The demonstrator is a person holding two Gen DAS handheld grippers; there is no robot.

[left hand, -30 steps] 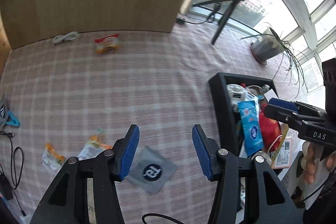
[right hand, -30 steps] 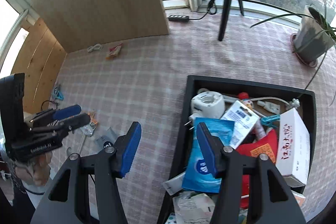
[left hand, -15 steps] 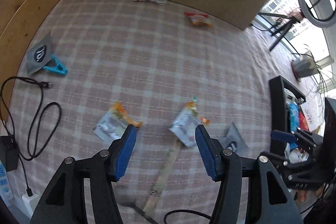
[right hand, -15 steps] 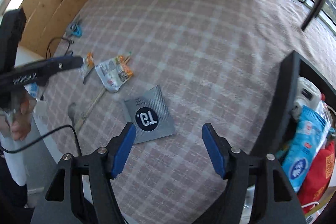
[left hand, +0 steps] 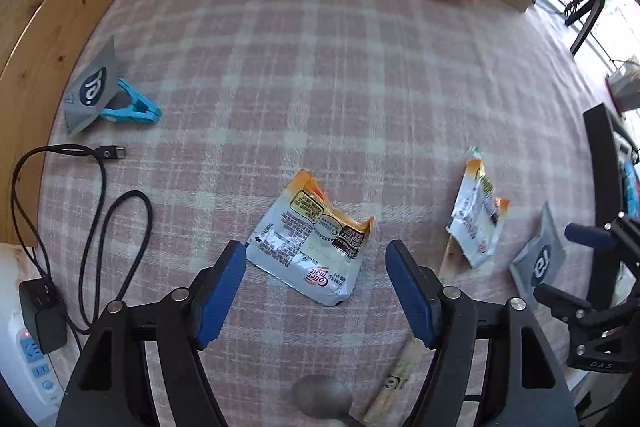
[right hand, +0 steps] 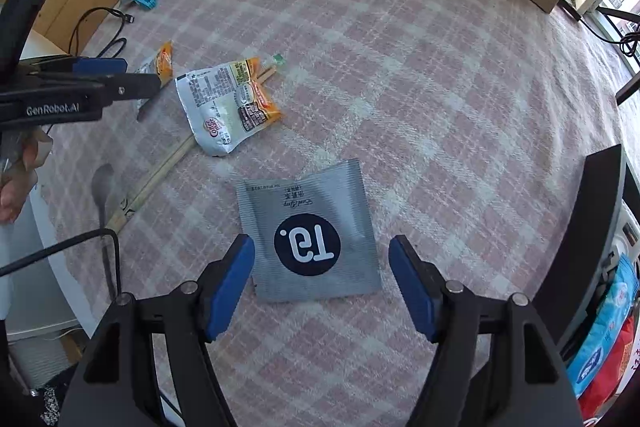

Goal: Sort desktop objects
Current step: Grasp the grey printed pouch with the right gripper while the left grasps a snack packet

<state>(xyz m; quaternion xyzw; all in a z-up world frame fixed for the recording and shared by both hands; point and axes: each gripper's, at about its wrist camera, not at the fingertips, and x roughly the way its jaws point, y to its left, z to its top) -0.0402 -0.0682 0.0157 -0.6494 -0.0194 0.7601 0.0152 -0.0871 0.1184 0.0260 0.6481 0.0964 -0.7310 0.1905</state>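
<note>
Pink plaid cloth bears a flat grey sachet, dark round logo, between wide-open fingers.

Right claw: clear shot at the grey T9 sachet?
Probably yes. The right claw is open, and the grey T9 sachet lies flat on the checked cloth between its fingers; nothing covers it. Being flat, it may be hard to pinch.

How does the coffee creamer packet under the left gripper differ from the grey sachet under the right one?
The creamer packet is white and orange, crumpled, torn open; the grey sachet is plain grey with a dark round logo and lies flat. Both lie on the checked cloth, untouched.
</note>
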